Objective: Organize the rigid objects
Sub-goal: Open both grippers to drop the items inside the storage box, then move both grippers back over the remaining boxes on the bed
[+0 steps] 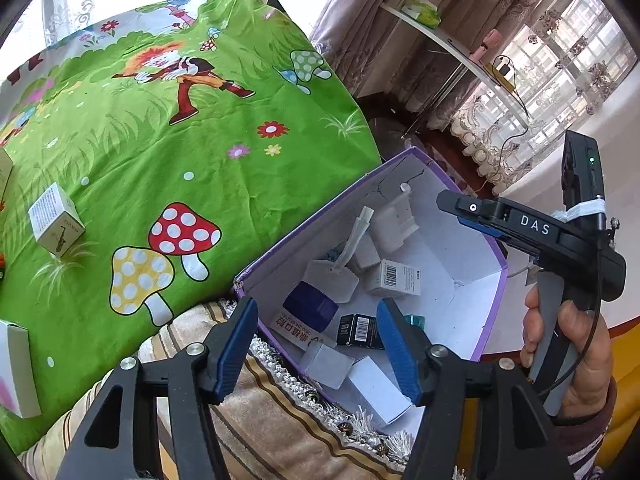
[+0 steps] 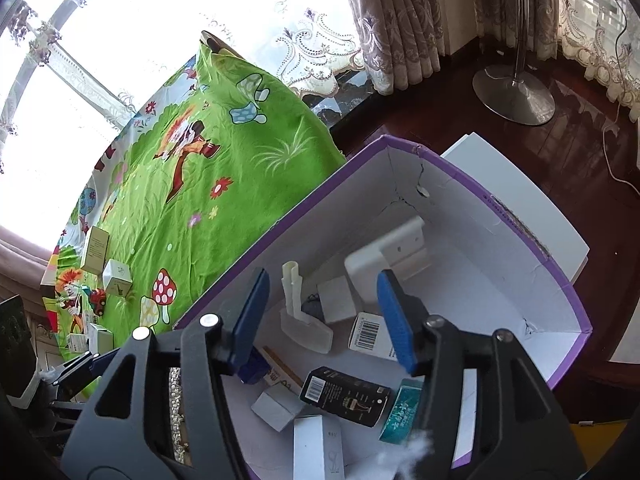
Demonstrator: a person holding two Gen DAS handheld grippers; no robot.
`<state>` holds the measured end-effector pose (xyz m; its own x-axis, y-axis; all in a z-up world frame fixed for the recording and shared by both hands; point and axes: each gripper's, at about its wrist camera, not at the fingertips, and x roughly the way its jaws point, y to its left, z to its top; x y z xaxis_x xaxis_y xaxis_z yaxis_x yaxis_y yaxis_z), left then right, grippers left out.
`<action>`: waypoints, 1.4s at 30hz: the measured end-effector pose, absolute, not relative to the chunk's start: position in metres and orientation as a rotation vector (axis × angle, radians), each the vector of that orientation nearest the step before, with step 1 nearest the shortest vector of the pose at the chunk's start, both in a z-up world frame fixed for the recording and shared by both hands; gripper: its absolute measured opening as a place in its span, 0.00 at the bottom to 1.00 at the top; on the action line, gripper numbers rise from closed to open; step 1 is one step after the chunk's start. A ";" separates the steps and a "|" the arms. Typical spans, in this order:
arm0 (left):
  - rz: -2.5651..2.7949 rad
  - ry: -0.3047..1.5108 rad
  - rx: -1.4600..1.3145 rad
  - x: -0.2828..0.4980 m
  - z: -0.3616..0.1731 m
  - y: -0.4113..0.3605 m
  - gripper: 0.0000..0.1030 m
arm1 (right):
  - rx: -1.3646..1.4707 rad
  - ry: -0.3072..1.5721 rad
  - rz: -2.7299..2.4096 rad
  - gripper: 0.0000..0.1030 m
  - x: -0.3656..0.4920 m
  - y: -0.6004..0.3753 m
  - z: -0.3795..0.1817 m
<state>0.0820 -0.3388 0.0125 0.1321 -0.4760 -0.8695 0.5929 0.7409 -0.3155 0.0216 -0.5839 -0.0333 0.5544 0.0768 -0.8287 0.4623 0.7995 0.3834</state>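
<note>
Both sets of jaws are spread wide, holding nothing: left gripper (image 1: 318,346) and right gripper (image 2: 320,320) hover over the purple box (image 2: 568,292). Inside it: black carton (image 2: 346,396), barcode carton (image 2: 370,336), teal packet (image 2: 400,414), white bracket (image 2: 394,252). Several small cartons lie on the green cartoon cloth (image 1: 168,160), one saxophone-print carton (image 1: 56,220) well apart from the box.

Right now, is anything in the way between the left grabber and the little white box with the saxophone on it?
Nothing visible: only bare green cloth lies between the open, empty left hand-held gripper, over the purple box, and the saxophone box.
</note>
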 end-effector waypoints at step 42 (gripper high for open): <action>-0.198 0.876 -0.057 0.100 0.070 -0.059 0.72 | -0.022 0.665 -0.102 0.95 0.048 -0.354 0.104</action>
<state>0.0995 -0.0590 0.0702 0.6233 -0.1960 -0.7571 0.1492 0.9801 -0.1309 0.0478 -0.3544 0.1043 0.7820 -0.1011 -0.6150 0.0872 0.9948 -0.0527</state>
